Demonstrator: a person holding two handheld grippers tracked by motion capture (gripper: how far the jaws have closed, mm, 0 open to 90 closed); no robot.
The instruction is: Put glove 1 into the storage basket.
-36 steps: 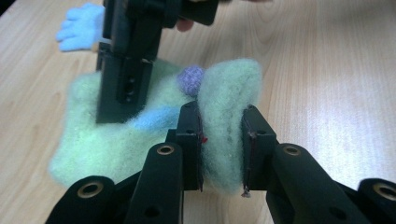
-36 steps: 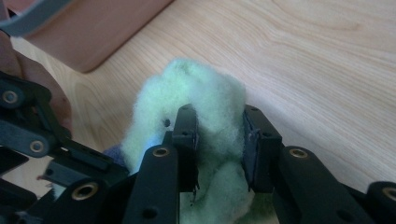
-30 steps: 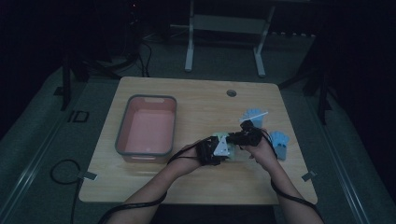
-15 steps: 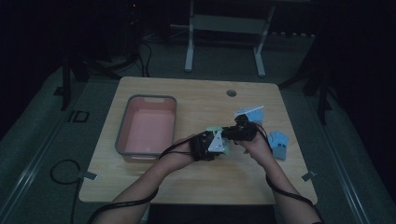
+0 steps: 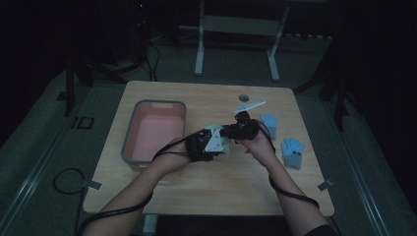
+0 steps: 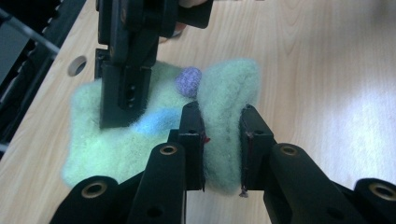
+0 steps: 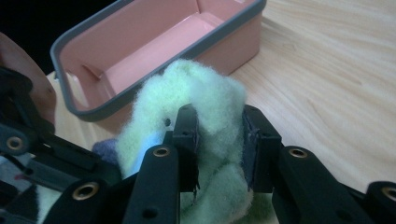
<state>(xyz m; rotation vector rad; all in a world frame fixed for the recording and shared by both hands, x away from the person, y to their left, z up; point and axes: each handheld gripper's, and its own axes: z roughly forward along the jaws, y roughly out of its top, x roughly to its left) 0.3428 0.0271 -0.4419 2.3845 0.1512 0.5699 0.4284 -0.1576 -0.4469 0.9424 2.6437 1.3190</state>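
You've got both grippers on the same pale green felt piece near the middle of the wooden surface. Your left gripper has its jaws pinched tight on a fold of it, and your right gripper is clamped on another bunched bit. The pink bin sits just to the left, and two blue gloves lie off to the right.
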